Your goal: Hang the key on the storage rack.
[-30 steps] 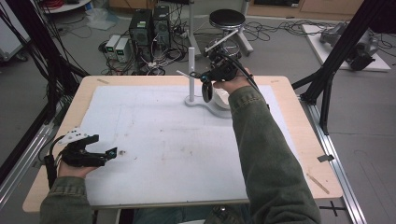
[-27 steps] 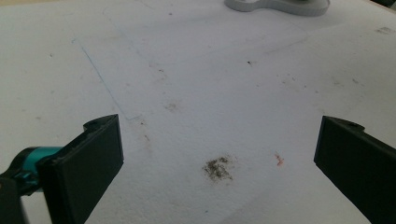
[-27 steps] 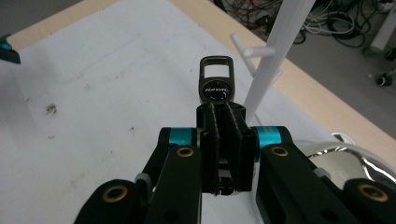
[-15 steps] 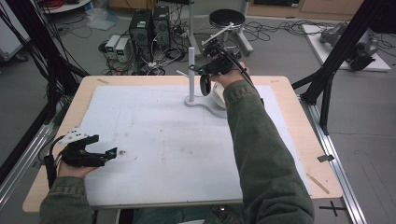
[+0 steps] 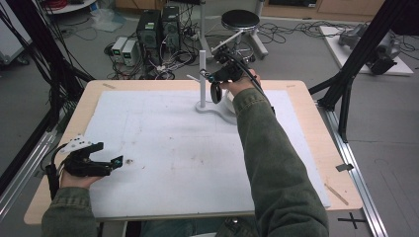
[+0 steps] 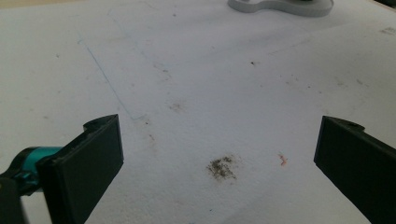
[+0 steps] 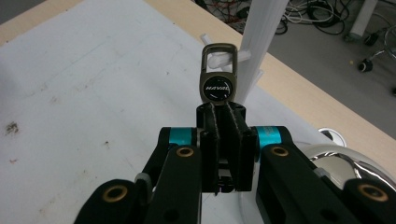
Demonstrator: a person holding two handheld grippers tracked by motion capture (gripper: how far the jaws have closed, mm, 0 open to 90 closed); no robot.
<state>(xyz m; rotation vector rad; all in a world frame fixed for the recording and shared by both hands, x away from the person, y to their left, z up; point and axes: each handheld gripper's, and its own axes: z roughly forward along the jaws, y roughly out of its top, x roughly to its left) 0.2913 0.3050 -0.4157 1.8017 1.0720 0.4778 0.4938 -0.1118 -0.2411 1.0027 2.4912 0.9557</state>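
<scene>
Metal keychain (image 7: 218,77) upright; loop tops white stand (image 7: 261,32).

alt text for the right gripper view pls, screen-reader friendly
The right gripper, jaws shut on a key fob, holds the fob's metal loop up to a peg of a white stand. Below lies a white mat with dark smudges on a wooden table; a shiny round object sits at lower right.
</scene>
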